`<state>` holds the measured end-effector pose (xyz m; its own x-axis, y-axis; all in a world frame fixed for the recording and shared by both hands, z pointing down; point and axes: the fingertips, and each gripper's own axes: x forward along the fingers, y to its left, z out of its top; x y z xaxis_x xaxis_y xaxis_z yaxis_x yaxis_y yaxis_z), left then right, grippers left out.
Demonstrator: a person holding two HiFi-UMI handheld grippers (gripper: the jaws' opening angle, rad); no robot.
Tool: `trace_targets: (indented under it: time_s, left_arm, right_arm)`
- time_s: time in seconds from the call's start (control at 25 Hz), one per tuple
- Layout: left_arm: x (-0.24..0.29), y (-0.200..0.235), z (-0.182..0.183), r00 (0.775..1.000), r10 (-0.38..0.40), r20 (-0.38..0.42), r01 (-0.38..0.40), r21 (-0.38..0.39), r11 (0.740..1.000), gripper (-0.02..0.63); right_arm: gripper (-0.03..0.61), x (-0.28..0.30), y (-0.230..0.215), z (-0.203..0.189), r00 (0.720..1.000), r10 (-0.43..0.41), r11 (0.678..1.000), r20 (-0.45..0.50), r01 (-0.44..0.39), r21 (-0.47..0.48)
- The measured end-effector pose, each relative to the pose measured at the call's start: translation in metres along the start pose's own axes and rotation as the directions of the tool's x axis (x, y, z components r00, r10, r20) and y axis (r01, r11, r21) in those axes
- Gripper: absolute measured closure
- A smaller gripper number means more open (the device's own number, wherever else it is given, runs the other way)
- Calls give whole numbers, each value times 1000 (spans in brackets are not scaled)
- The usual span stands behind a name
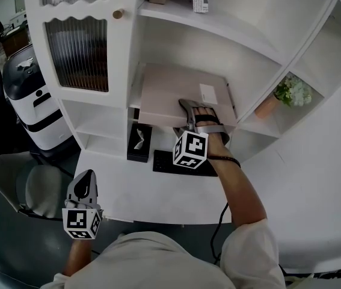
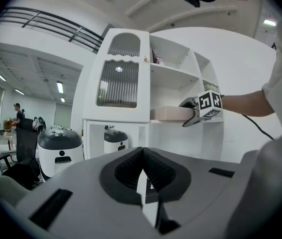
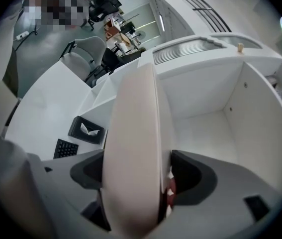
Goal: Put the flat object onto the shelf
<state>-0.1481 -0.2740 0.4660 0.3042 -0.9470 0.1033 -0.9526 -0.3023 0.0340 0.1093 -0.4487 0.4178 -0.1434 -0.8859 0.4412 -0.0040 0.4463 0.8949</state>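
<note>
Only right gripper view: flat box (image 3: 131, 148) loose between fingers (image 3: 193, 176).

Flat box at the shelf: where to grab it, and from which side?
Take the box by its near edge, from the front, one jaw above, one below. It lies flat and thin, its far end inside the shelf, so only that edge looks free. The right hand-held gripper straddles it there.

Flat object (image 1: 179, 92) pale beige with a white label (image 1: 208, 93); shelf unit (image 1: 122, 41) white, its door panel (image 1: 77, 53) ribbed; right gripper (image 1: 189, 107) grey, marker cube (image 1: 190, 149) black-and-white squares; keyboard (image 1: 167, 161) and tissue box (image 1: 139, 142) black; flowers (image 1: 293, 91) white and green, pot (image 1: 267, 107) orange
</note>
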Motion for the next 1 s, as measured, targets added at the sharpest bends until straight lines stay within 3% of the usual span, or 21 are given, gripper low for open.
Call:
trace_targets:
  time_s: [1.0]
  left_arm:
    - [3,8,-5,999,28,-18,-28,-4,1000,614]
  right_arm:
    - [167,35,-19,-3,997,79,993,-10,-78,88]
